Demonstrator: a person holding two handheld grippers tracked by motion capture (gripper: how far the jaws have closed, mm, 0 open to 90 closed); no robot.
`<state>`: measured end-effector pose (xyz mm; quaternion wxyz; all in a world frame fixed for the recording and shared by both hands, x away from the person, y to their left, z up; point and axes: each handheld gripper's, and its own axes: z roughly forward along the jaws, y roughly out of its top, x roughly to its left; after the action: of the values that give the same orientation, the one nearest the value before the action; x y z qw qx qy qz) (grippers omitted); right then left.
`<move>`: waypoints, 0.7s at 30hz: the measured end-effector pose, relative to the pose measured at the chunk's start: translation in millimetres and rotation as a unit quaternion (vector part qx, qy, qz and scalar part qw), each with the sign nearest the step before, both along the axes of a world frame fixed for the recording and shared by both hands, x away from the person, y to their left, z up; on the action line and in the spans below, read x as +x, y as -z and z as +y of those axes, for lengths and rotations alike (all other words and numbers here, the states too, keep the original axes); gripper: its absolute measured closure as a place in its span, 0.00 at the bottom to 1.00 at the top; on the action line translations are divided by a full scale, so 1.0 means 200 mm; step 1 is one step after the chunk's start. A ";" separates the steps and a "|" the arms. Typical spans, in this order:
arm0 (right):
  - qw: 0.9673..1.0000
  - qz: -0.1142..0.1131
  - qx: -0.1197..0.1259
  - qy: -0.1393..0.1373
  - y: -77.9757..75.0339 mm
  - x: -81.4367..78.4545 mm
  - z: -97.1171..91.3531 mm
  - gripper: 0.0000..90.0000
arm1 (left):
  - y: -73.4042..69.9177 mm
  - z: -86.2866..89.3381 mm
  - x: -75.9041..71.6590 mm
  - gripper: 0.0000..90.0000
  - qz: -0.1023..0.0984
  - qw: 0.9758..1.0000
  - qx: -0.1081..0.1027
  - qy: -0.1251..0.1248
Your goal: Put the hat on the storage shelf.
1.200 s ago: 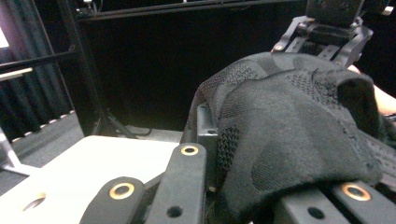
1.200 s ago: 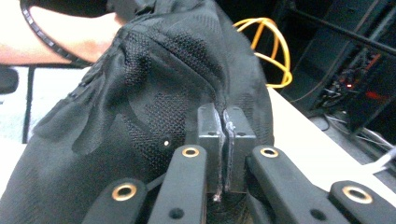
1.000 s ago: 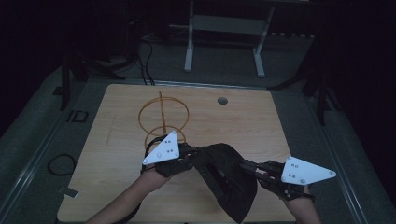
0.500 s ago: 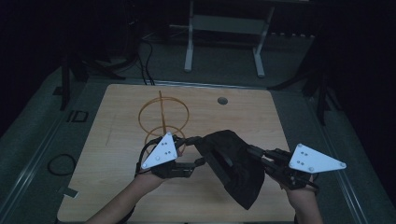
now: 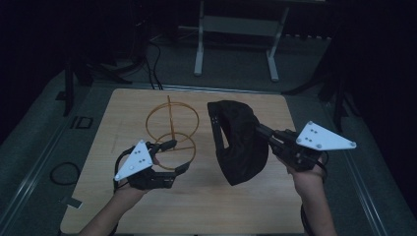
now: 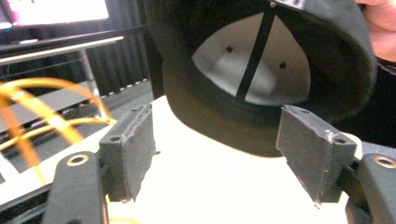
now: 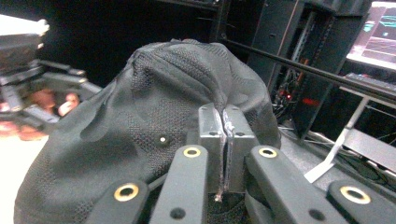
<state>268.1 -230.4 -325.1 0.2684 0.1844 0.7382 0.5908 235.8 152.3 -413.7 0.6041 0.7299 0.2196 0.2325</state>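
A black cap (image 5: pixel 238 142) hangs above the wooden table (image 5: pixel 221 206), right of centre. My right gripper (image 5: pixel 260 130) is shut on the cap's fabric; in the right gripper view the jaws (image 7: pixel 225 126) pinch a fold of the mesh crown (image 7: pixel 140 121). My left gripper (image 5: pixel 177 156) stands to the cap's left, apart from it. Its jaws have just been opening, and they are open with nothing between the pads (image 6: pixel 130 144). The left gripper view looks into the cap's pale inside (image 6: pixel 261 70) beyond them.
An orange wire stand (image 5: pixel 172 130) with two rings on a post rises from the table just behind my left gripper and shows as orange loops (image 6: pixel 28 107) in the left gripper view. A metal frame (image 5: pixel 236 29) stands past the table's far edge.
My left gripper has let go of the cap, opened, and drawn back to the left. My right gripper has lifted the cap and carried it to the right and farther away.
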 end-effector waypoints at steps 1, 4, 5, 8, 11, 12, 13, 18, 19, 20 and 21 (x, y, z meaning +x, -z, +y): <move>1.000 -0.001 -0.001 0.000 -0.01 0.01 0.01 0.98 | 0.01 0.02 0.00 0.19 0.009 1.000 0.001 -0.005; 1.000 -0.002 -0.006 0.002 -0.03 0.05 0.07 0.98 | 0.04 0.08 0.00 0.09 0.011 0.999 0.009 -0.030; 1.000 -0.002 -0.007 0.003 -0.04 0.07 0.09 0.98 | 0.05 0.09 0.00 0.06 0.013 0.999 0.008 -0.031; 1.000 -0.004 -0.013 0.002 -0.08 0.10 0.16 0.98 | 0.09 0.13 -0.01 0.03 0.018 0.999 0.011 -0.050; 1.000 -0.003 -0.019 -0.003 -0.10 0.14 0.22 0.98 | 0.15 0.17 -0.03 0.02 0.014 0.997 0.018 -0.075; 1.000 -0.004 -0.020 -0.001 -0.11 0.15 0.24 0.98 | 0.17 0.18 -0.04 0.01 0.016 0.997 0.017 -0.078; 1.000 -0.004 -0.020 -0.001 -0.11 0.15 0.24 0.98 | 0.17 0.18 -0.04 0.01 0.016 0.997 0.017 -0.078; 1.000 0.003 -0.023 -0.004 -0.14 0.23 0.36 0.98 | 0.28 0.26 -0.07 0.01 0.029 0.994 0.006 -0.102; 1.000 0.005 -0.025 -0.009 -0.15 0.24 0.39 0.98 | 0.30 0.27 -0.08 0.01 0.029 0.994 0.003 -0.103; 0.999 0.005 -0.031 -0.011 -0.15 0.26 0.42 0.98 | 0.31 0.28 -0.09 0.01 0.029 0.994 -0.001 -0.105; 0.999 0.006 -0.032 -0.013 -0.16 0.27 0.44 0.98 | 0.33 0.28 -0.09 0.01 0.030 0.994 0.001 -0.109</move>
<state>321.2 -141.8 -294.0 0.2621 0.1699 0.7605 0.5692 217.7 209.1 -478.8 0.5680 0.7087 0.3153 0.2751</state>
